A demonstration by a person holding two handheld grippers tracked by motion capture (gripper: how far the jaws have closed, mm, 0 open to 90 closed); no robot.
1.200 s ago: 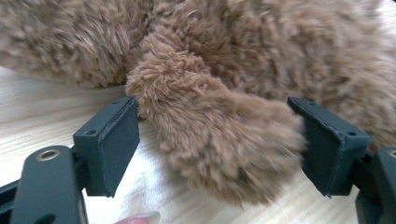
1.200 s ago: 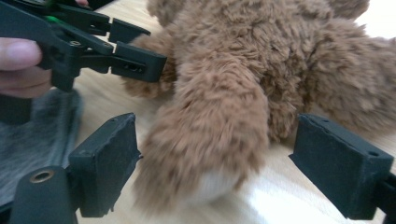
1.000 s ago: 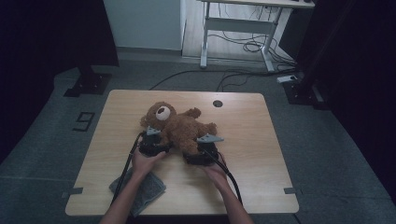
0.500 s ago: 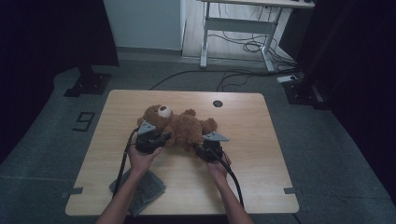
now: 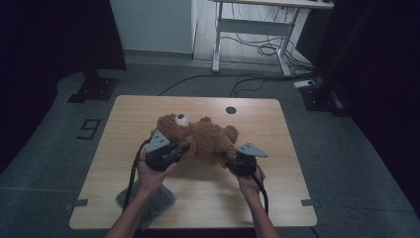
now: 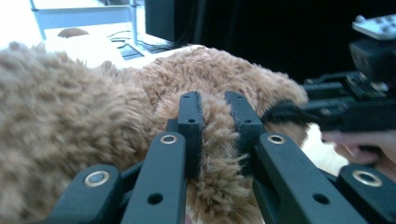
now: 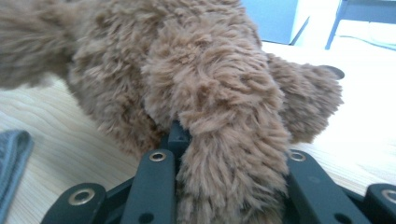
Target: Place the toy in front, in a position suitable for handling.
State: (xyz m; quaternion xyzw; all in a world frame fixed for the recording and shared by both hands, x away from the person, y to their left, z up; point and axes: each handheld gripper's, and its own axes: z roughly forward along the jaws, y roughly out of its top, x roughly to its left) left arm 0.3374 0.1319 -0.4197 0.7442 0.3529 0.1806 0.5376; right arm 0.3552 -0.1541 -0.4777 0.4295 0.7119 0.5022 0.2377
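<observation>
The bear [image 5: 198,139] is sitting farther right on the table [image 5: 277,198] than half a second ago, stretched between both tongs. The left tongs [image 5: 184,148] are gripping fur, jaws closed on a tuft in the left gripper view. The right tongs [image 5: 227,159] are clamping a limb [image 7: 233,140], seen close in their own view. A grey cloth [image 5: 148,202] is lying below the left tongs. A floor mark [image 5: 88,129] is reading "9".

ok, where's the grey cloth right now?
High view: the grey cloth lies at the table's near left edge, partly under the person's left forearm, just behind the left gripper that grips the teddy bear.
</observation>
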